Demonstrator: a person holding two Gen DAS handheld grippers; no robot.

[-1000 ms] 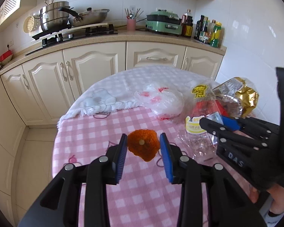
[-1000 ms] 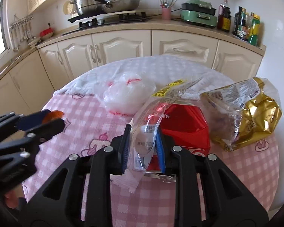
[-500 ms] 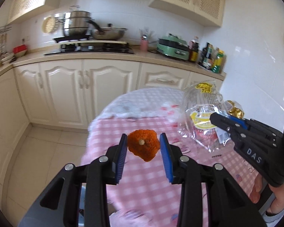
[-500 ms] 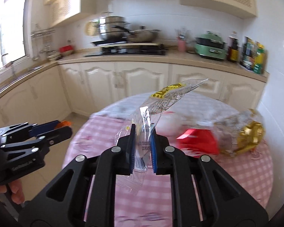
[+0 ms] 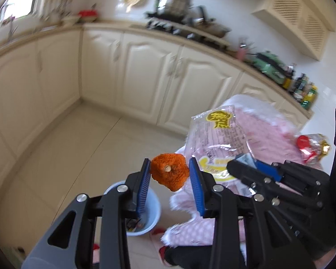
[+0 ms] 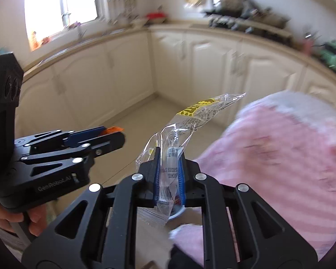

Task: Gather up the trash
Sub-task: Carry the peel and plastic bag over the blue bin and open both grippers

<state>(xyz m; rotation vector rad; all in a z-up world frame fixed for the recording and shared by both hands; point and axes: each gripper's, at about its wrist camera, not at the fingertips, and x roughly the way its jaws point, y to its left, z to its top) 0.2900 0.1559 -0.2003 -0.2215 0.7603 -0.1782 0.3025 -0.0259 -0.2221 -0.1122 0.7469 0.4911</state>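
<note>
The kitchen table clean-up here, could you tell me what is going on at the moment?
A person is collecting trash with two handheld grippers. The left gripper holds an orange peel, and the right gripper is shut on a clear plastic wrapper. Both are off the pink-checked table, above a light blue bin on the floor.

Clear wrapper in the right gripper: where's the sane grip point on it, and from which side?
Where the right gripper has it now: the gathered lower end of the clear wrapper, pads closing across its flat faces from below. That end is bunched narrow enough to pinch; the yellow-printed top fans out loose and flimsy, so gripping there would likely just crumple or slip.
</note>
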